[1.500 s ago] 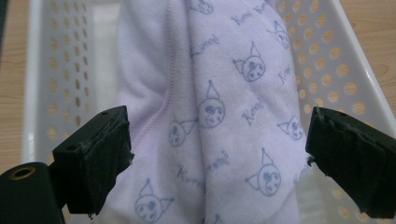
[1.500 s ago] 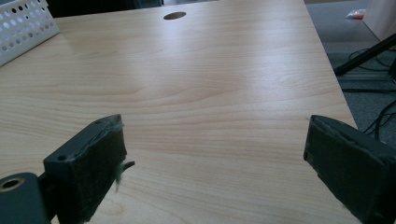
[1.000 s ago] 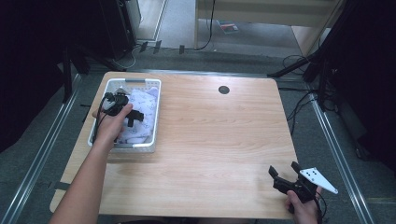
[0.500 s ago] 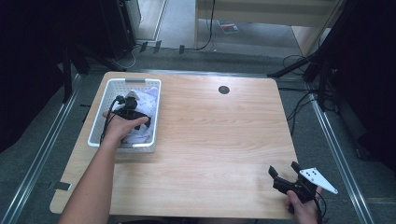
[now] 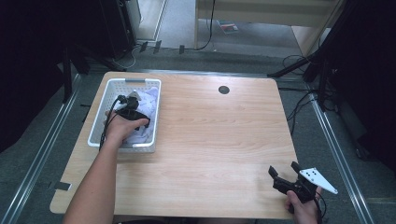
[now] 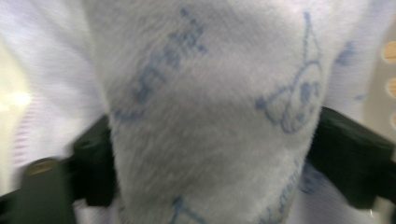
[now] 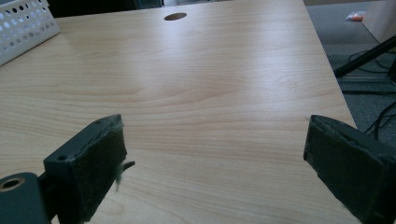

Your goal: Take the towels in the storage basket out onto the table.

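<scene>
One white basket [image 5: 100, 114], one pale printed cloth [image 6: 210, 116] (bunched inside it), two grippers, one wooden table [image 5: 210, 140]

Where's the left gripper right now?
In the high view, the left gripper is down inside the white basket at the table's left side, its jaws either side of a fold of pale printed cloth.

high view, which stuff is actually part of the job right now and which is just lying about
In the job:
- left gripper, down in the basket, jaws just closing around a fold of cloth
- pale printed cloth, between those jaws
- white basket, holding the cloth

Lying about:
- right gripper, jaws open, idle near the table's front edge
- round hole in the table
- cables on the floor
</scene>
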Available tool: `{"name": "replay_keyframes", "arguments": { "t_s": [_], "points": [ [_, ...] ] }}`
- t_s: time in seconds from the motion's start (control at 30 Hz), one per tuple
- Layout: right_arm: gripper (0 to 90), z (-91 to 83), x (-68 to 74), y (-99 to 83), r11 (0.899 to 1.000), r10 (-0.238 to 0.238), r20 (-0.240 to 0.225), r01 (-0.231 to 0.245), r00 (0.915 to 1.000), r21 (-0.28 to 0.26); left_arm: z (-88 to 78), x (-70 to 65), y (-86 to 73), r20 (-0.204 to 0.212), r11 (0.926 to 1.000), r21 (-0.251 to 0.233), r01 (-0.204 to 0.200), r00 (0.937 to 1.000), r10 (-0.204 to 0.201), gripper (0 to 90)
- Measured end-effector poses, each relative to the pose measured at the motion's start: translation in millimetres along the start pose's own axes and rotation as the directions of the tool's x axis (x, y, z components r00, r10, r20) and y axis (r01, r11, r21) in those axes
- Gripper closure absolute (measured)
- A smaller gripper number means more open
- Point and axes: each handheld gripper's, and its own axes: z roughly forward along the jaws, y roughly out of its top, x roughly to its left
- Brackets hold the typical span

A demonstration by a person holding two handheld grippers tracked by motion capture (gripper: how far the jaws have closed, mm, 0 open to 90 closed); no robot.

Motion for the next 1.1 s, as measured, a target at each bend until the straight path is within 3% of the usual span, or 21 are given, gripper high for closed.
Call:
{"name": "replay_keyframes", "arguments": {
  "t_s": [0.13, 0.4, 0.6, 0.73, 0.93, 1.1],
  "points": [
    [5.8, 0.1, 0.1, 0.0, 1.000, 0.000, 0.001, 0.000, 1.0000, 0.000, -4.9, 4.9, -3.2, 0.018, 0.9997, -0.024, 0.003, 0.9998, -0.002, 43.4],
    [5.9, 0.2, -0.2, 0.1, 1.000, 0.000, 0.000, 0.000, 1.0000, -0.001, -7.5, 11.0, -4.1, 0.040, 0.9992, -0.039, 0.012, 0.9991, -0.010, 61.7],
    [5.8, -0.1, -0.5, 0.0, 1.000, 0.001, -0.005, -0.001, 1.0000, -0.002, -11.2, 13.2, -3.4, 0.045, 0.9984, -0.051, 0.024, 0.9988, -0.021, 65.4],
    [5.8, 0.1, -0.2, 0.1, 1.000, 0.001, -0.003, -0.001, 1.0000, 0.001, -17.5, 17.0, -1.9, 0.075, 0.9987, -0.039, 0.035, 0.9967, -0.032, 65.8],
    [5.9, 0.5, -0.3, 0.3, 1.000, 0.008, 0.003, -0.008, 1.0000, 0.002, -43.0, 26.6, -1.3, 0.070, 0.9950, -0.078, 0.062, 0.9959, -0.057, 65.9],
    [5.9, 0.4, -0.3, 0.2, 1.000, 0.003, 0.006, -0.003, 1.0000, -0.001, -58.8, 26.9, -1.6, 0.071, 0.9924, -0.097, 0.076, 0.9951, -0.069, 65.8]
  ]
}}
